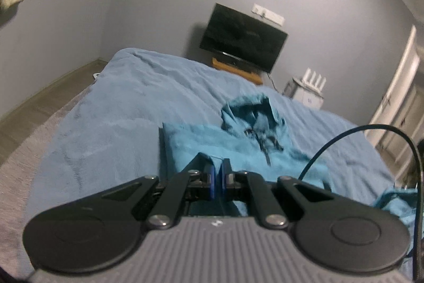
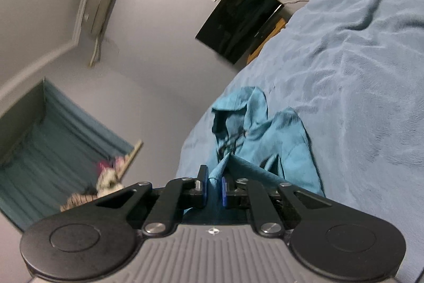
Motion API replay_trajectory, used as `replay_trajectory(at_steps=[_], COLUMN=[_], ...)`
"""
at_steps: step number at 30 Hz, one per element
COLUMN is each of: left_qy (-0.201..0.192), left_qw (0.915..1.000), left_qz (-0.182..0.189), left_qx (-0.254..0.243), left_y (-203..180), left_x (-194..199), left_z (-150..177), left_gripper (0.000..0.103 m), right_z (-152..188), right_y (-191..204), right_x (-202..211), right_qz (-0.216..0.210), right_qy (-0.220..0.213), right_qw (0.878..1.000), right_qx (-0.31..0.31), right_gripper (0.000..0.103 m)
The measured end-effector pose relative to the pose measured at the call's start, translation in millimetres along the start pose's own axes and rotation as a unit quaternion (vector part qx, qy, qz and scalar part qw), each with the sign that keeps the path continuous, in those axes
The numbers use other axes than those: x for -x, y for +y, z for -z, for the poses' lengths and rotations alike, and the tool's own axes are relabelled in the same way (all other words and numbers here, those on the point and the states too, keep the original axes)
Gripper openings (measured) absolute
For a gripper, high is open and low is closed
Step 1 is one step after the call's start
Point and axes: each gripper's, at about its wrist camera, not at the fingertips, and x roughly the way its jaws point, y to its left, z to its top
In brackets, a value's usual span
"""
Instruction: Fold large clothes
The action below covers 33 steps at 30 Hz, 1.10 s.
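Teal fleece hoodie held at its near hem by both your grippers, mid-fold on the bed.

Left gripper: blue pads nearly together with a fold of the teal cloth pinched between them. Right gripper: jaws clamped on a peak of the same cloth, which rises taut from the garment. The hoodie lies on the blue blanket with its hood and drawstrings at the far end, towards the television; its left edge sits straight, its right side is rumpled. Judgement: you are at the lift-and-carry stage of a lengthwise fold. The next move calls for both grips travelling together, level, towards the hood, keeping the hem taut, then releasing only once the edges align.
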Motion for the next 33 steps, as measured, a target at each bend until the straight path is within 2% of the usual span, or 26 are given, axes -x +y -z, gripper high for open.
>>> replay_trajectory(at_steps=[5,11,14,20,23,27,30,33], left_qy=[-0.013,-0.021,-0.013,0.015,0.024,0.004,-0.037,-0.063], left_qw=[0.9997,0.9984,0.9975,0.9943,0.9911,0.9893,0.9898,0.9911], left_qz=[-0.003,-0.014,-0.021,-0.037,-0.048,-0.028,-0.013,-0.007], left_qx=[0.021,0.051,0.066,0.099,0.122,0.143,0.137,0.117], left_y=[8,22,33,57,68,80,85,86], left_x=[-39,-99,-135,-207,-233,-225,-192,-146], left_z=[-16,-32,-37,-38,-32,-28,-34,-44], left_gripper=[0.0,0.0,0.001,0.002,0.004,0.014,0.028,0.028], right_z=[-16,-34,-41,-45,-43,-43,-45,-46], right_y=[-23,-56,-73,-112,-126,-129,-122,-111], right_x=[-42,-101,-131,-192,-204,-206,-196,-180], right_qz=[0.014,0.051,0.081,0.17,0.198,0.192,0.192,0.177], right_qy=[-0.028,-0.042,-0.04,-0.019,-0.008,-0.015,-0.028,-0.038], right_qw=[0.998,0.993,0.989,0.977,0.973,0.976,0.978,0.982], right_qx=[-0.051,-0.097,-0.113,-0.124,-0.12,-0.1,-0.071,-0.057], right_gripper=[0.01,0.01,0.01,0.012,0.016,0.026,0.03,0.03])
